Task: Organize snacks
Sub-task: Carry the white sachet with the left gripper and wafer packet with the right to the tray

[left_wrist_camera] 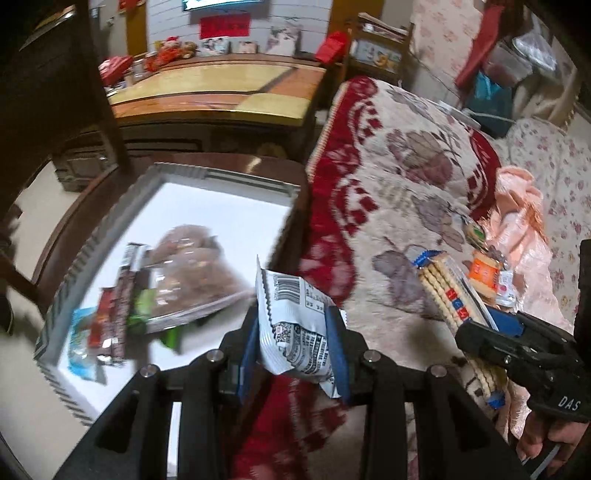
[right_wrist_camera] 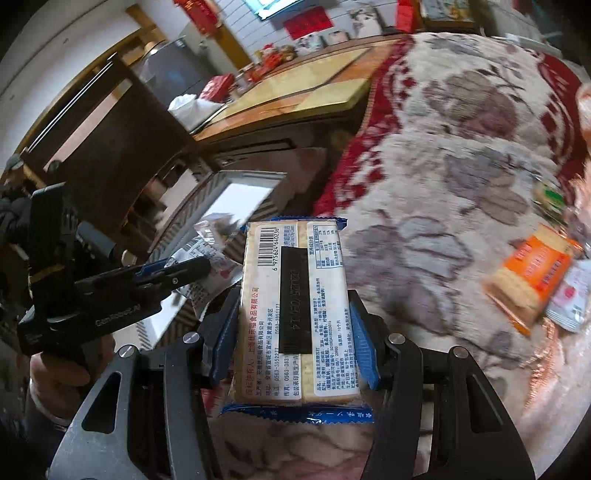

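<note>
Left wrist, gripper [left_wrist_camera: 295,343] clamping silver packet [left_wrist_camera: 295,317] (barcoded)

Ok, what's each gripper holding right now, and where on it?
The left gripper clamps a small white snack packet across its lower half. The right gripper clamps a blue-trimmed cracker pack by its long side edges, near the middle.

A lived-in room of a home: a bed or sofa draped in a cream and red floral blanket [left_wrist_camera: 399,177], with a pink cloth [left_wrist_camera: 517,206] bunched beside it, a glossy wooden table [left_wrist_camera: 221,92] carrying red gift boxes [left_wrist_camera: 114,68] and a plush toy [left_wrist_camera: 173,46], red paper decorations [left_wrist_camera: 224,26] on a white wall, and dark wooden furniture [right_wrist_camera: 122,147] nearby
</note>
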`<state>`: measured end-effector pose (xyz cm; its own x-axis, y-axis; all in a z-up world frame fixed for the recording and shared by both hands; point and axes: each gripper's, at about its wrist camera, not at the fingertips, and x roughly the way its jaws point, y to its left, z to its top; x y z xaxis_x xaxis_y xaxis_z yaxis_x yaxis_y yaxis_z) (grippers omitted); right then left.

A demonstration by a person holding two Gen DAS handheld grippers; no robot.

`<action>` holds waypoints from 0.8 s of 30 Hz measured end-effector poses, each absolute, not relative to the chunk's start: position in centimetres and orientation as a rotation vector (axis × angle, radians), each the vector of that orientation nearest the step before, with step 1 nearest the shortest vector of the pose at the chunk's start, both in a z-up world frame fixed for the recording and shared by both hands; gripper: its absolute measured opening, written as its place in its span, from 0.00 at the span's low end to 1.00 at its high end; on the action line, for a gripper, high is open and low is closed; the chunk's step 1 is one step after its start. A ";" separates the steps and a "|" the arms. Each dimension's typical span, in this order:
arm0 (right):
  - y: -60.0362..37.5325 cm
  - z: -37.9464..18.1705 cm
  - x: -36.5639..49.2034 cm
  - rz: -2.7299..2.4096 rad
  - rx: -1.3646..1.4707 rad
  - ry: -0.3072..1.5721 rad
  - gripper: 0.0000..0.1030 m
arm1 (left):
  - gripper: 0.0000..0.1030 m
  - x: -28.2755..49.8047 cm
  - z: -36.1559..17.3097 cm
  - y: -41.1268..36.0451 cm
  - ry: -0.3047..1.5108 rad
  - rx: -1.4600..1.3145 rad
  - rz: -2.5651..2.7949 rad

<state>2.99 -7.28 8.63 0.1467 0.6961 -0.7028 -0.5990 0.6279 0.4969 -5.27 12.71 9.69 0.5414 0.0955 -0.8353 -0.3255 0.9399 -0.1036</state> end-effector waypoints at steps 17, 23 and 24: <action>1.2 10.7 1.6 1.070 0.035 1.072 0.52 | 0.36 -10.2 10.7 21.9 0.912 -0.376 0.414; 3.6 10.9 1.5 1.097 0.016 1.082 0.52 | 0.36 -11.2 10.2 23.7 0.909 -0.407 0.442; 4.0 10.9 1.5 1.100 0.014 1.083 0.52 | 0.36 -11.3 10.1 23.9 0.909 -0.411 0.446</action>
